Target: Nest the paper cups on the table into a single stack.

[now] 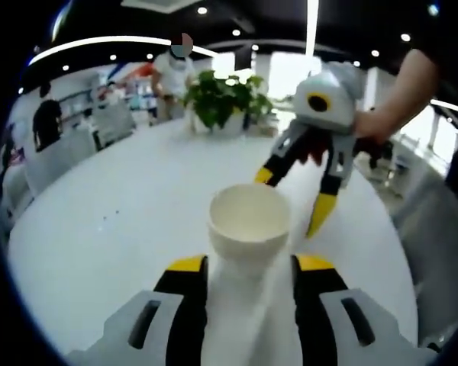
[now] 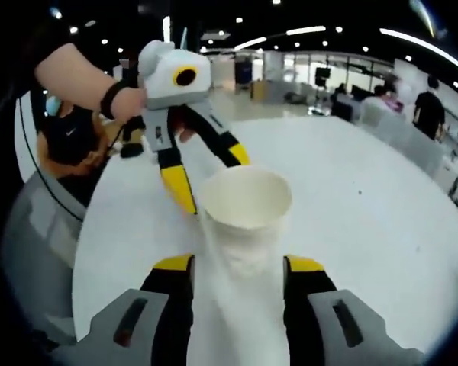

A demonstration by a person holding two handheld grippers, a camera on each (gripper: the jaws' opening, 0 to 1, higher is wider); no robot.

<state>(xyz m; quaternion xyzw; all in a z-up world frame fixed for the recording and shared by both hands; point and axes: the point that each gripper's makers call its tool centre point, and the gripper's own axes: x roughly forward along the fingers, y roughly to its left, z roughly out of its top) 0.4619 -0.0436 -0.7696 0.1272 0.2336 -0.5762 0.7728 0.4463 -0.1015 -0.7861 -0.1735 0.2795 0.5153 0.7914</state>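
White table (image 1: 122, 206) bears one upright white cup (image 1: 248, 221).

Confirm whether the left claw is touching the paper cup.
Cannot tell. Left gripper view: the paper cup sits within the left claw, but its blurred white sides blend into the table, hiding any contact or gap.

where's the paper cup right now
The paper cup stands upright on the white table, just ahead of the left gripper, with the right gripper beyond it.

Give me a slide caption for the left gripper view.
A white paper cup stands on the white table between two open hand-held grippers, left and right, potted plant behind.
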